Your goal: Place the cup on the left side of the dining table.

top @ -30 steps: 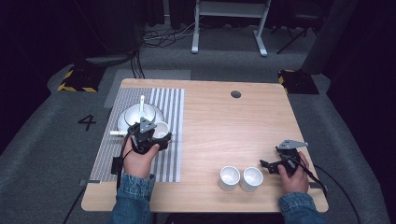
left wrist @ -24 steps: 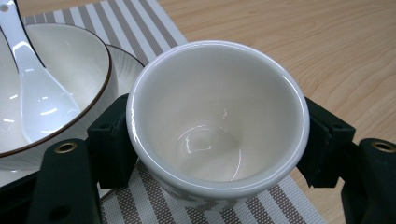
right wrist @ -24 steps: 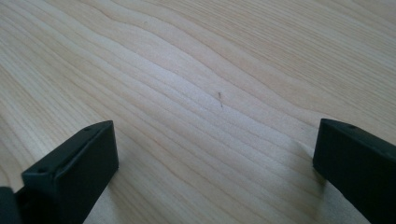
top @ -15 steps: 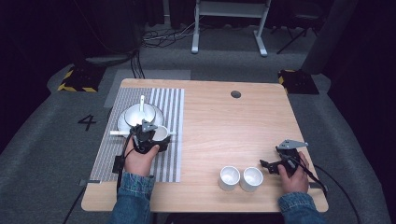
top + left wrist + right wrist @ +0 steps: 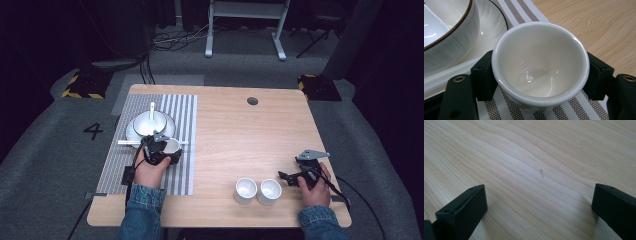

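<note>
Porcelain cup (image 5: 540,63): small, round, glossy white, with no handle and nothing inside, seated upright between the two black jaws of the left claw (image 5: 539,77). Both jaw pads press its outer wall, so the left claw is clenched on the cup. The cup sits over the striped placemat (image 5: 182,117), a woven mat of alternating grey-brown and white bands, but whether its base touches the mat cannot be told.

Landmark for all positions: the placemat, laid on the left part of the light wood-grain table (image 5: 280,135).
- Bowl (image 5: 149,123): white, ribbed outside, dark-rimmed, standing on a white plate (image 5: 490,22) on the far half of the placemat, just beyond the held cup. A white spoon (image 5: 152,111) rests in it.
- Two more white cups (image 5: 245,190) and (image 5: 269,191): side by side on bare wood, well to the right of the placemat, near the table's front edge.
- Right claw (image 5: 286,177): right of that pair, farthest from the placemat. Its jaws are spread wide over bare wood, grasping nothing.
</note>
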The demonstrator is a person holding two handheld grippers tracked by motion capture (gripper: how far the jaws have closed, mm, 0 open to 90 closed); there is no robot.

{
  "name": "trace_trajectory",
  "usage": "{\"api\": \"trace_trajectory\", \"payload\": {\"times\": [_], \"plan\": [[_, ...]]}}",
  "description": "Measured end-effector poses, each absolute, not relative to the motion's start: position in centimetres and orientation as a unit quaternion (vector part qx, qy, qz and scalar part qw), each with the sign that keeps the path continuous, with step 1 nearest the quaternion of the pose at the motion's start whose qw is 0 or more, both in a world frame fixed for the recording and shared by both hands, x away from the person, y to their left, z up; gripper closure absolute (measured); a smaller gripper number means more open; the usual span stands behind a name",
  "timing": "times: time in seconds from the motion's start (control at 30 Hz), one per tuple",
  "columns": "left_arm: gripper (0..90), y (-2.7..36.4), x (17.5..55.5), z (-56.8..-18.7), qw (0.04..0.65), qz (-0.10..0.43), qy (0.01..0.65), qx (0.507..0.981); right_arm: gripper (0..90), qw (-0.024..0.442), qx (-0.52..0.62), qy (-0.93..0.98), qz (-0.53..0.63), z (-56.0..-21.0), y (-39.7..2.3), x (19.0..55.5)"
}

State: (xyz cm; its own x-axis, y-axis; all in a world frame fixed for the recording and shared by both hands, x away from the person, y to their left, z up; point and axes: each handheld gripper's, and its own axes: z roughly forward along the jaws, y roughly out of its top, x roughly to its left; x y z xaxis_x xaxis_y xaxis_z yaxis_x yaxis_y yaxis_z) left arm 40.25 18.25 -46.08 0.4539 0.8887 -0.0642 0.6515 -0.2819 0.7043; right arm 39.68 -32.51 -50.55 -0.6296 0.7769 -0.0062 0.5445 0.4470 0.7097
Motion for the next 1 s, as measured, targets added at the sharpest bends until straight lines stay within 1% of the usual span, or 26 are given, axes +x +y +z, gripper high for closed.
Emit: {"api": "trace_trajectory", "payload": {"times": [0.67, 1.0], "plan": [[26.5, 18.25, 40.15, -46.57, 0.327, 0.169, 0.492, 0.789, 0.3, 0.168, 0.396, 0.834, 0.346, -50.56, -32.51, 39.67], [25.2, 18.14, 39.99, -46.84, 0.335, 0.175, 0.492, 0.784, 0.3, 0.168, 0.396, 0.834, 0.346, -50.55, -32.51, 39.67]]}}
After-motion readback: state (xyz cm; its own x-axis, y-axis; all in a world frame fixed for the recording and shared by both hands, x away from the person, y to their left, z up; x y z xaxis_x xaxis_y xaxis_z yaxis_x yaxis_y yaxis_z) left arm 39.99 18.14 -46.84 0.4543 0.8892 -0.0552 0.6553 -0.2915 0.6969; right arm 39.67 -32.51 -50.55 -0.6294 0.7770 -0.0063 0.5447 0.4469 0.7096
